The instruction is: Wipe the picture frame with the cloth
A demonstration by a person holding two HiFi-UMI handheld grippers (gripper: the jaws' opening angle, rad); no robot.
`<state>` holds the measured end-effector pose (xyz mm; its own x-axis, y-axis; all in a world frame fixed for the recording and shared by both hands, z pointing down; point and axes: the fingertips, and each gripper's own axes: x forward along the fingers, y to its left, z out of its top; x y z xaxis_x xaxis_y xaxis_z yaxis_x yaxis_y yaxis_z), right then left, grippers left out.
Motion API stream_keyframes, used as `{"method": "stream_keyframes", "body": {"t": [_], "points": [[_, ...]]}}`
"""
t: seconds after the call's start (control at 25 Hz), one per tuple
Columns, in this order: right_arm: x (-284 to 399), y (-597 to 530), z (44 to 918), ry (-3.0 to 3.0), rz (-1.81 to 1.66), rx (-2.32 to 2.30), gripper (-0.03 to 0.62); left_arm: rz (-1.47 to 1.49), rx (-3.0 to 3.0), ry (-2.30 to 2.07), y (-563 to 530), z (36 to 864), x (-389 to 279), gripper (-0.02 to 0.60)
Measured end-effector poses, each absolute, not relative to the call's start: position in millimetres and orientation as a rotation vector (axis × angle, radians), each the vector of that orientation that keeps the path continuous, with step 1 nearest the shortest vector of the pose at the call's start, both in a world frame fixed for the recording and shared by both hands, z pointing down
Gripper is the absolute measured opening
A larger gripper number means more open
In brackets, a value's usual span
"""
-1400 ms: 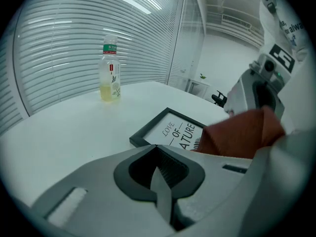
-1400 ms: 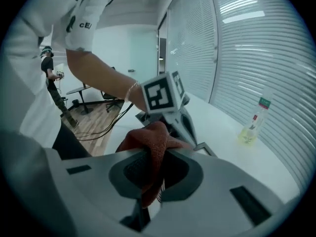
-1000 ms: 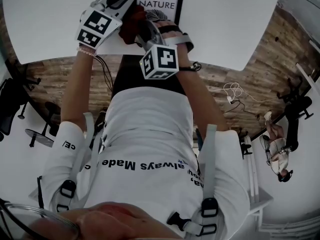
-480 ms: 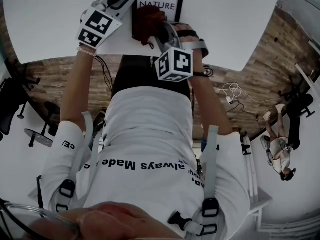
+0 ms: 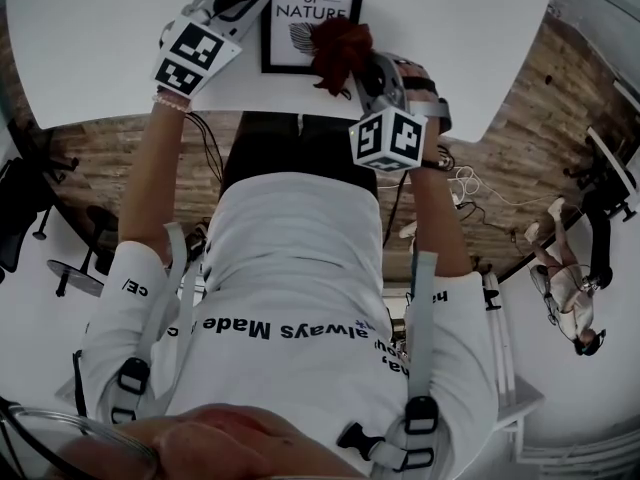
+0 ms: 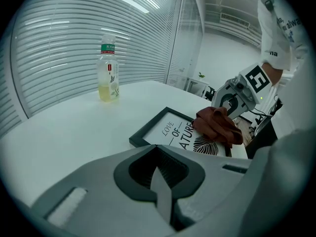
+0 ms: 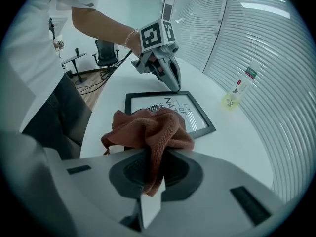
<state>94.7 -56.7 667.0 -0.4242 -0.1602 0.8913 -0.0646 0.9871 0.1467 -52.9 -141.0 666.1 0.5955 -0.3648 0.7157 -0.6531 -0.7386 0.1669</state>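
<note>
They look to be mid-wipe. The right gripper (image 7: pixel 150 184) has its fingers clenched on a rust-brown, nubby woven cloth (image 5: pixel 340 46). The cloth is bunched over the near right corner of the black-bordered rectangular picture frame (image 5: pixel 300 8), which lies flat on the smooth white counter (image 5: pixel 120 28). The left gripper (image 6: pixel 160 181) has its fingers pressed together on nothing, with the tips at the frame's left edge, seemingly steadying it. Next, I'd say, the soft wad needs drawing across the flat printed face and along the hard, narrow border, lightly enough that the frame doesn't skid.

"LOVE OF NATURE" on the picture frame (image 5: pixel 300 13), "always Made" upside down across the white shirt (image 5: pixel 300 258)
</note>
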Motion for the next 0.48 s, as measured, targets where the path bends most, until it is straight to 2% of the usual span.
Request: {"method": "stream_keyframes", "body": {"t": [0.28, 0.48], "points": [[87, -60, 644, -2.077, -0.002, 0.237, 0.015, 1.011, 2.44, -0.892, -144, 652, -55, 0.003], [70, -79, 575, -2.277, 0.183, 0.415, 0.015, 0.833, 2.448, -0.994, -133, 594, -54, 0.003]]}}
